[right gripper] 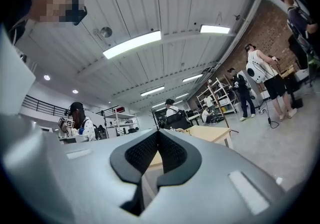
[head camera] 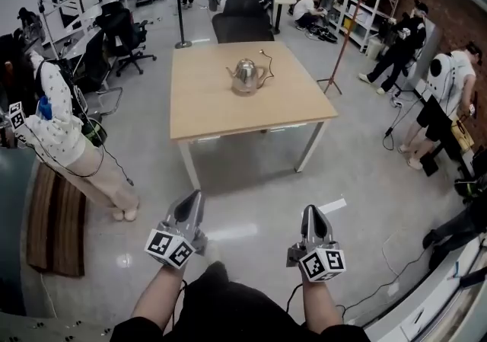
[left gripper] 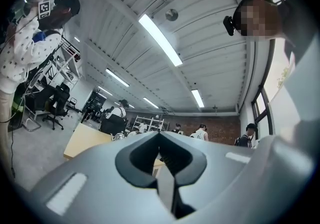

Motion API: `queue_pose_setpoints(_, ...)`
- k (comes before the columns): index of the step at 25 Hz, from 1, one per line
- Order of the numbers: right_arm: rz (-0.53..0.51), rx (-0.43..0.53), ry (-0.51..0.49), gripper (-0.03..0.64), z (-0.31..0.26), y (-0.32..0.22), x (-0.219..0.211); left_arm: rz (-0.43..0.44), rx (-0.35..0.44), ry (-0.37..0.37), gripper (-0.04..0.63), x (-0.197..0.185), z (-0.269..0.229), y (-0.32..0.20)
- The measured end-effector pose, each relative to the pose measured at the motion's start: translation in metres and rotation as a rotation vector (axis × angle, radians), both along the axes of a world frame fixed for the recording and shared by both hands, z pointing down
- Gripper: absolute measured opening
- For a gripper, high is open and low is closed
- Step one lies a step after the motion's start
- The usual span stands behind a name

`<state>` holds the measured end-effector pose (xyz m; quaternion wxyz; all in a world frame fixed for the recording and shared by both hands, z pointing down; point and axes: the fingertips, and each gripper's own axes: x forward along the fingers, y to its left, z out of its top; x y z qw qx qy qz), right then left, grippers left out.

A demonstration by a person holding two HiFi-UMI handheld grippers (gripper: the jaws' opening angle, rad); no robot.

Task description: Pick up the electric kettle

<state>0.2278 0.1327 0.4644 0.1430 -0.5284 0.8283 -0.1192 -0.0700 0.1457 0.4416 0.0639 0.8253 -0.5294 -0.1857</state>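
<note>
A wide strip of bare grey floor [head camera: 251, 180] lies between the two grippers and the wooden table [head camera: 221, 108], with nothing standing on it. The kettle [head camera: 247, 75] stands upright near the middle of the tabletop, well back from the near edge and clear of both side edges; a thin cord [head camera: 267, 59] runs from it toward the far side. Nothing else is on the table.

Two black chairs [head camera: 242, 22] stand against the far edge. A person in a dotted top [head camera: 57, 123] stands well off to the left, and a thin tripod [head camera: 344, 39] stands just off the table's right far corner – the near side is open.

The left gripper [head camera: 192, 198] and the right gripper [head camera: 311, 212] hang side by side over the floor, well short of the table, both pointing toward it. Each has its jaws pressed together with nothing between them.

The kettle's lid is on – what is inside cannot be seen.
</note>
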Motion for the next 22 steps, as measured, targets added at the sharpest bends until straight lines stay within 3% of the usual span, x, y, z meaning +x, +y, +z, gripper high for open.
queue_pose_setpoints(22,0.064,0.056,0.018,0.002,-0.029,-0.140,-0.039,0.032,0.014,0.029,-0.002,-0.045,0.002,-0.160)
